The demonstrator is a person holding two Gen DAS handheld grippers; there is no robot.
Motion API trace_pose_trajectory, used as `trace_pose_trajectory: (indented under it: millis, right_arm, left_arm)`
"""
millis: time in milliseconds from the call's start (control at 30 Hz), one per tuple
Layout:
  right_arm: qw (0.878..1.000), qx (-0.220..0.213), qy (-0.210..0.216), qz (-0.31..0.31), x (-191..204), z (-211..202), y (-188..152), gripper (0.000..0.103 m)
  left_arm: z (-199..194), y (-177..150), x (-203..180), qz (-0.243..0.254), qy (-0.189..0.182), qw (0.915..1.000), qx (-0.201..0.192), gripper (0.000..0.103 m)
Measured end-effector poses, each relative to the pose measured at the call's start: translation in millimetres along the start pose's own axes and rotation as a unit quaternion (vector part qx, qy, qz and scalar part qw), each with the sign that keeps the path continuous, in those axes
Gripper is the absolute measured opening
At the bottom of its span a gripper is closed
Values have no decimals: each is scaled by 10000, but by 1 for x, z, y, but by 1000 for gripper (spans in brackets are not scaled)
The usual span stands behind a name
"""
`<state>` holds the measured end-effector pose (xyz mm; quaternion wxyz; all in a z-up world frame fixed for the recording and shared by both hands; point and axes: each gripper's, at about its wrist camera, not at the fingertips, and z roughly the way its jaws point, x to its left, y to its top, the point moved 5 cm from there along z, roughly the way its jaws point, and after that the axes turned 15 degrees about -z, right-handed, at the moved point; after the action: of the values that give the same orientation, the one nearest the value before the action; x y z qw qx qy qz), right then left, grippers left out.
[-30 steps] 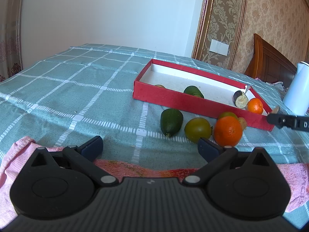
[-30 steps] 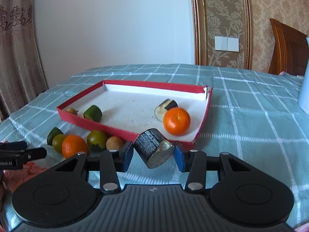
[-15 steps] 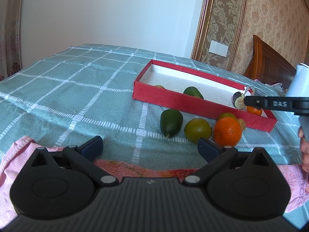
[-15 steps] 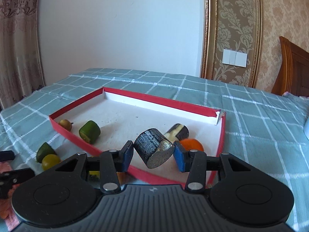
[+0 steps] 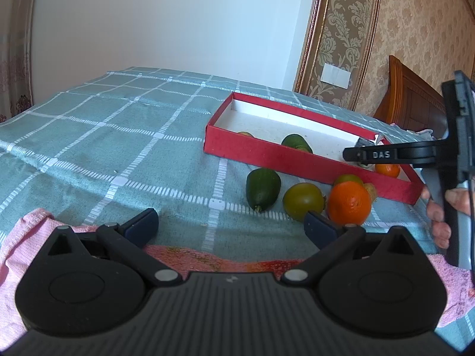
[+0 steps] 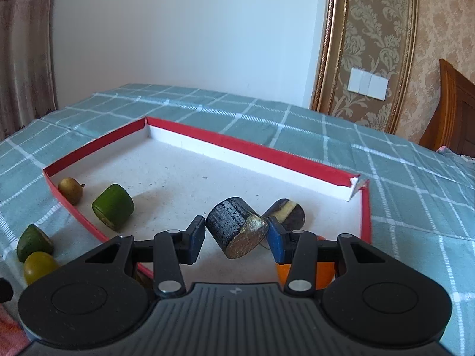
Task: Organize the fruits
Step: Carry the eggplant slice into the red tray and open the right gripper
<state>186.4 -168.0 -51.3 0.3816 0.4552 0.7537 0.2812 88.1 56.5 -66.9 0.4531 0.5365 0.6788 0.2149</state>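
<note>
Blk grippers, blue fingers point(image 6: 274, 237), silver screws, "DAS" mark.

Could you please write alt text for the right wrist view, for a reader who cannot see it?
The right gripper clamps a dark cylindrical fruit chunk above the white floor of a red-walled tray. The tray already holds a green cut piece, a small brown fruit and another dark chunk, on a teal checked cloth.

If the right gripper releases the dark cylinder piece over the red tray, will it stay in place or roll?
The dark cylinder piece is held tilted in the right gripper, so it probably lands on its curved side and rolls a little. Its surface looks rough and its cut end flat, which may stop it soon. The red tray has raised walls, likely keeping it inside.
</note>
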Motion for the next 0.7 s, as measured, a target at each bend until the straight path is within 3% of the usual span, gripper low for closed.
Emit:
trace_pose_trajectory:
  millis: [433, 700]
  right_arm:
    - [9996, 148, 80, -233, 13, 22, 11, 44]
    - [9997, 254, 22, 38, 4, 33, 12, 44]
  left_arm:
    - [-1, 0, 0, -35, -29, 10000, -14, 103]
    - [-1, 0, 0, -30, -26, 10000, -13, 103]
